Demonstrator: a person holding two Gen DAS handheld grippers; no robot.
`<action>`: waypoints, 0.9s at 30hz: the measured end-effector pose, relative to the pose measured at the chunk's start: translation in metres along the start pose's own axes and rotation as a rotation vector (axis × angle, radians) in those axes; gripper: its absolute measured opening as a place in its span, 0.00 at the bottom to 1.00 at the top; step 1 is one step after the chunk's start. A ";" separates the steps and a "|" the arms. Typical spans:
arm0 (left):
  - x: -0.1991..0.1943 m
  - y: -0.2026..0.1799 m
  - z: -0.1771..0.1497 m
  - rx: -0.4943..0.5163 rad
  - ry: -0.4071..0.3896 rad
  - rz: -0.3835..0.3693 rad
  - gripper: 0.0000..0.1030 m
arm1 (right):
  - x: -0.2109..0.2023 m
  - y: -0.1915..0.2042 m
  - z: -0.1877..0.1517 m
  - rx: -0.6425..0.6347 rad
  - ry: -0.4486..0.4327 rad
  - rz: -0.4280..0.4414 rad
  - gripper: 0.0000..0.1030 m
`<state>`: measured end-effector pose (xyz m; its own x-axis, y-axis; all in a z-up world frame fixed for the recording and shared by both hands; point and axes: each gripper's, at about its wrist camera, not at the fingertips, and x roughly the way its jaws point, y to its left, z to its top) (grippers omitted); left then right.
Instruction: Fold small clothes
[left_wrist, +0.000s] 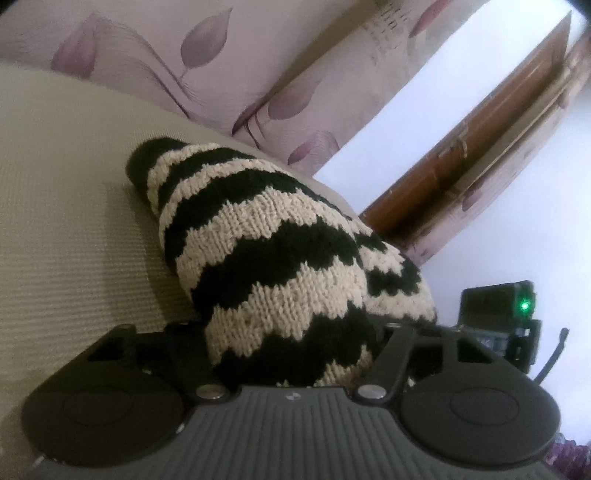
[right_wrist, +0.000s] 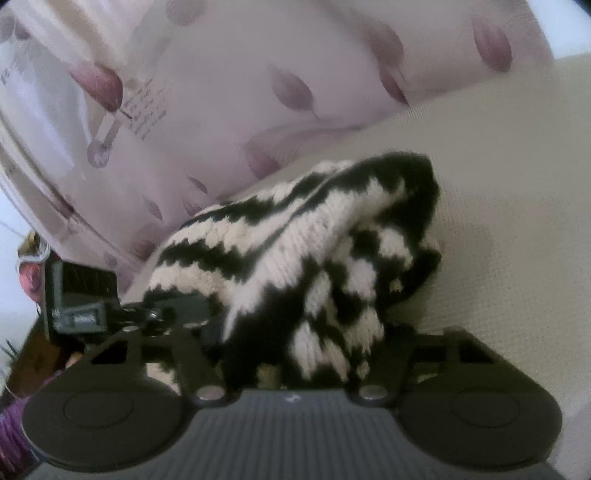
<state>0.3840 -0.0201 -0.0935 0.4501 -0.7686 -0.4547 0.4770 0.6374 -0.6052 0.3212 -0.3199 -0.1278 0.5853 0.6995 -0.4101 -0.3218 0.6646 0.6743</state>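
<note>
The black-and-cream zigzag knit garment (left_wrist: 273, 251) lay bunched on a pale beige woven bed cover (left_wrist: 62, 236), one end lifted and bundled into both grippers, the far end tapering away along the cover. The step in hand looked like a fold: each side of the near edge taken up, ready to be carried over the rest. The next move would call for both ends to travel together toward the far end, level with each other, so the knit landed flat rather than twisted. The left gripper (left_wrist: 295, 354) stood partly closed, knit heaped between its fingers and apparently pinched. The right gripper (right_wrist: 295, 354) stood likewise, with bunched knit (right_wrist: 317, 266) between its fingers. Beyond hung a pink curtain with purple leaves (left_wrist: 229, 55), a wooden frame (left_wrist: 491, 122) beside it.
</note>
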 end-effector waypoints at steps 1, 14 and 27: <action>-0.008 -0.006 -0.002 0.016 -0.015 0.012 0.63 | -0.004 0.004 -0.001 0.007 -0.018 0.016 0.58; -0.150 -0.065 -0.050 0.064 -0.097 0.128 0.65 | -0.038 0.108 -0.045 -0.008 -0.077 0.166 0.56; -0.235 -0.069 -0.099 0.087 -0.116 0.234 0.65 | -0.029 0.181 -0.108 -0.051 -0.035 0.217 0.56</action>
<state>0.1706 0.1106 -0.0096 0.6368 -0.5918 -0.4943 0.4110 0.8029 -0.4318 0.1661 -0.1916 -0.0606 0.5231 0.8186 -0.2371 -0.4797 0.5128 0.7120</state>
